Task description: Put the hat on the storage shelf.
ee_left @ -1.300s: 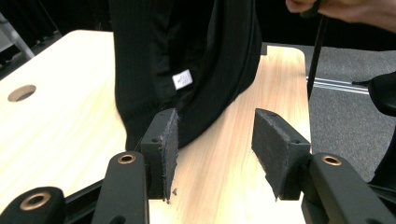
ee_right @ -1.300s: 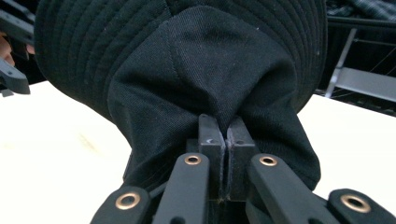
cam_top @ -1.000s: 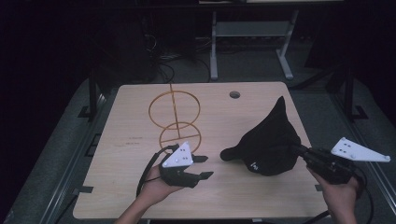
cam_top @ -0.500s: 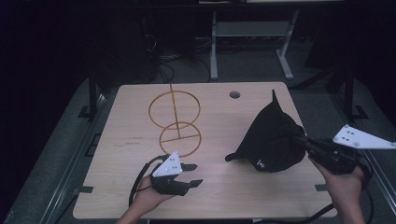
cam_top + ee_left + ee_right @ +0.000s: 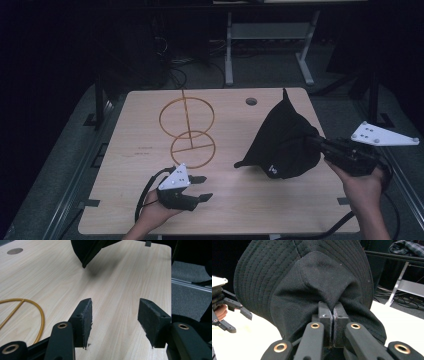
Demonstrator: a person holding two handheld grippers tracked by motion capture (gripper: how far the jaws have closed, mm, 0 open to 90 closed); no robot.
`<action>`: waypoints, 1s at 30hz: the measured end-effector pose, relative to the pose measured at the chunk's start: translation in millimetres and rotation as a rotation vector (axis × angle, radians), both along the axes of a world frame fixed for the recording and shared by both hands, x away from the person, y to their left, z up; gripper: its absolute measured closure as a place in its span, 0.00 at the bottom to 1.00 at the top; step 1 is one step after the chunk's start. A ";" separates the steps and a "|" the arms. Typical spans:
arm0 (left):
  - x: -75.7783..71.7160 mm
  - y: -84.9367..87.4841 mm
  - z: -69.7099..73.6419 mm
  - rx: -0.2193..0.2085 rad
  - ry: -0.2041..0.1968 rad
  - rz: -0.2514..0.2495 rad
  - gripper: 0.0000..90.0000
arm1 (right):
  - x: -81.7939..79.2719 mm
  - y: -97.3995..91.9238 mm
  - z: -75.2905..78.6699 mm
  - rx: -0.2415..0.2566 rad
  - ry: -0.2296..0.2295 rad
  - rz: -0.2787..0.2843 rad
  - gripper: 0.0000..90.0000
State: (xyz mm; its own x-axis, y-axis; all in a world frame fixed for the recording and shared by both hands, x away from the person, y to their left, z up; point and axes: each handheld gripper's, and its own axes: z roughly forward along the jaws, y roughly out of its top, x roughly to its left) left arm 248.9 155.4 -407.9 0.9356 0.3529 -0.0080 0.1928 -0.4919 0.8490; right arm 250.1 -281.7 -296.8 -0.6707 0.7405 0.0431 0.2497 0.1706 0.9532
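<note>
A black brimmed hat [image 5: 282,140] hangs above the right side of the wooden table [image 5: 235,200], pinched by its crown in my right gripper [image 5: 312,141]. In the right gripper view the jaws are pressed together on the hat's [image 5: 312,282] cloth at my right gripper [image 5: 333,315]. My left gripper [image 5: 202,188] rests low over the table's front left, jaws spread apart with nothing between them. In the left gripper view its pads [image 5: 85,317] frame bare wood, and the hat's brim [image 5: 87,255] hangs at the top.
A gold wire frame of two rings on a rod [image 5: 187,131] lies flat on the table's left half, its edge also in the left gripper view [image 5: 25,312]. A round cable hole [image 5: 251,101] sits near the far edge. A metal stand [image 5: 265,45] is on the floor behind.
The right gripper has lifted the hat off the table and pulled it right. The left gripper has drawn back toward the front edge, still open.
</note>
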 end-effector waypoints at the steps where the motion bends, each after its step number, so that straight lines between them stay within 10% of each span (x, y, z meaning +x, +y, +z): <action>1: 0.8 0.7 0.1 0.001 -0.001 0.000 0.49 | 0.6 0.8 0.7 0.005 0.000 0.002 0.98; 30: 3.4 7.2 -7.1 -0.015 0.001 0.019 0.43 | 39.1 52.0 47.4 0.012 0.004 0.098 0.98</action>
